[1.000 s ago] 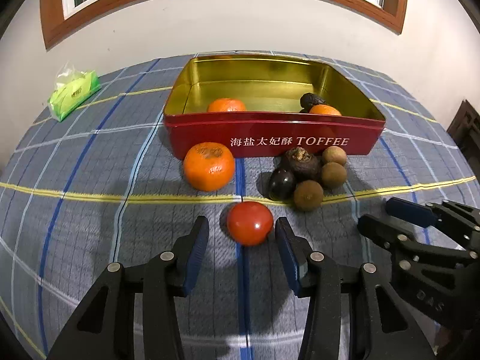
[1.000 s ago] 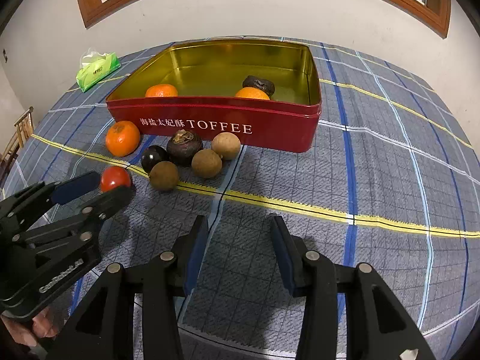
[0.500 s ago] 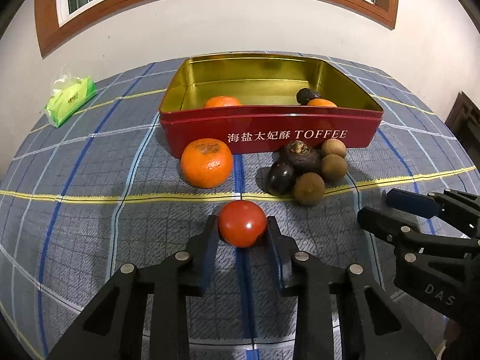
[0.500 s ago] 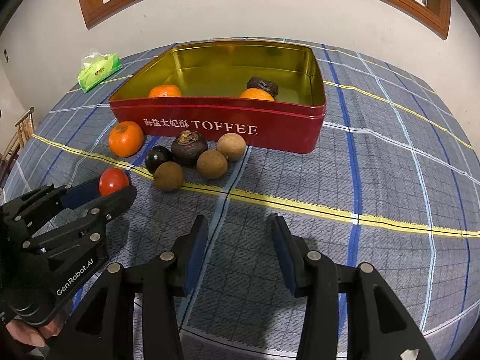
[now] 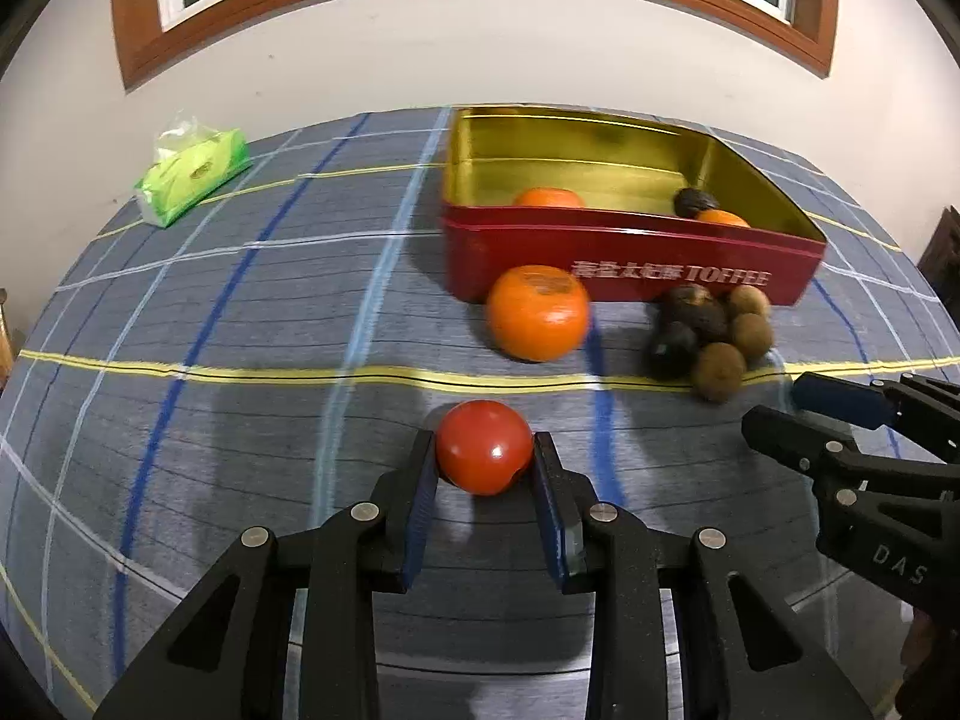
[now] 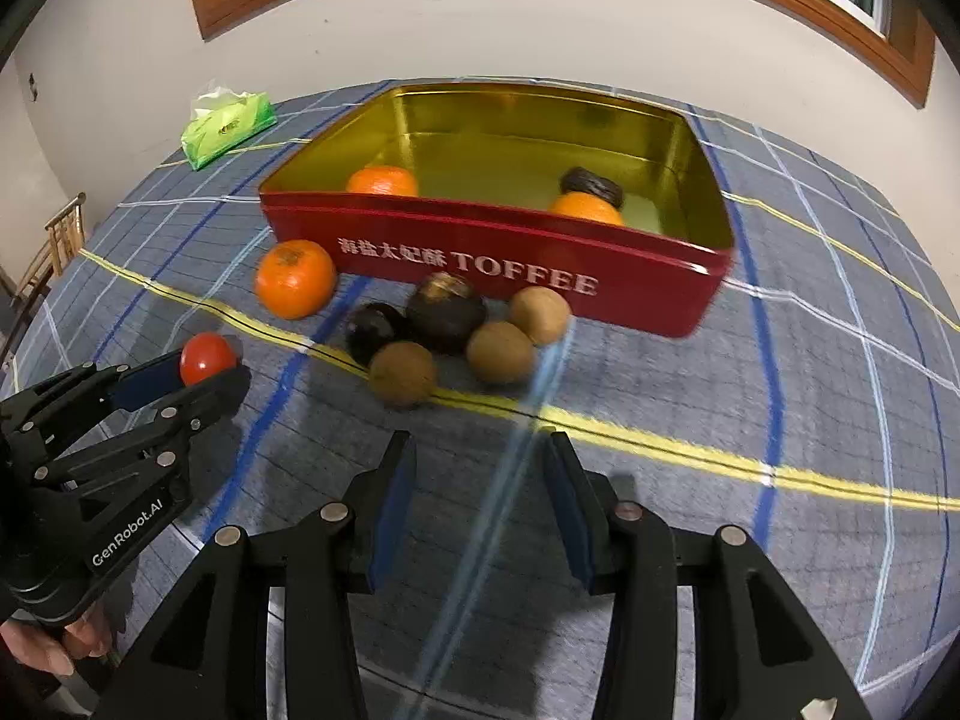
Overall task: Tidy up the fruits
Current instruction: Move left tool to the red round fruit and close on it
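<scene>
Tomato [image 5: 485, 455] clamped in left gripper [image 5: 483, 480]; right gripper [image 6: 480, 501] agape, empty; tin [image 5: 630, 267] lettering blurred.

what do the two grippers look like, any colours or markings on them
Both are matte black plastic frames with triangular cut-outs and round silver bolt heads. The fingers carry flat blue pads on their inner faces. The left gripper shows white "GenRobot.AI" lettering on its side in the right wrist view. The right gripper shows "DAS" on its body in the left wrist view. No cables or sleeves are visible.
</scene>
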Demonstrator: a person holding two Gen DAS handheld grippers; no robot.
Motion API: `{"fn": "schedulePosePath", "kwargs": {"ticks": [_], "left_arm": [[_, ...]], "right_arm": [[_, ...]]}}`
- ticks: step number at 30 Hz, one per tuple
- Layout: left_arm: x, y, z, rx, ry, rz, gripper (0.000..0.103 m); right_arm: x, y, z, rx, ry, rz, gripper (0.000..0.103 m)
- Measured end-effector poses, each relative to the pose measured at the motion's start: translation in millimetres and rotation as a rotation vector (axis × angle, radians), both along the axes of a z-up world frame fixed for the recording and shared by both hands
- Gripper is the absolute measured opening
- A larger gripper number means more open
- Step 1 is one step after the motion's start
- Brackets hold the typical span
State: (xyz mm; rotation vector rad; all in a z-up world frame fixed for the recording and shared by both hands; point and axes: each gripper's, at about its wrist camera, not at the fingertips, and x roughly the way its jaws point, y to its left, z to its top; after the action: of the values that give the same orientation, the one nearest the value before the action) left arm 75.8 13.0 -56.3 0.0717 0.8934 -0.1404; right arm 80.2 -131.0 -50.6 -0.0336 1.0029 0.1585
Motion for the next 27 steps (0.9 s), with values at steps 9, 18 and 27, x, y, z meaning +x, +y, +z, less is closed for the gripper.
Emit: {"fn": "schedulePosePath", "kwargs": {"ticks": [9, 18, 27], "left_arm": [[1, 12, -2, -0.011, -0.013, 0.01, 0.032], [-1, 12, -2, -0.022, -0.01, 0.015, 0.033], [0, 13, -2, -0.022, -0.01, 0.015, 0.033]], "right_arm": [[16, 21, -1, 0.001, -0.01, 0.025, 0.043], [14, 26, -2, -0.045, -0.04, 0.025, 0.032], [11, 15, 0, -0.012, -0.044, 0.013, 0.018]]}}
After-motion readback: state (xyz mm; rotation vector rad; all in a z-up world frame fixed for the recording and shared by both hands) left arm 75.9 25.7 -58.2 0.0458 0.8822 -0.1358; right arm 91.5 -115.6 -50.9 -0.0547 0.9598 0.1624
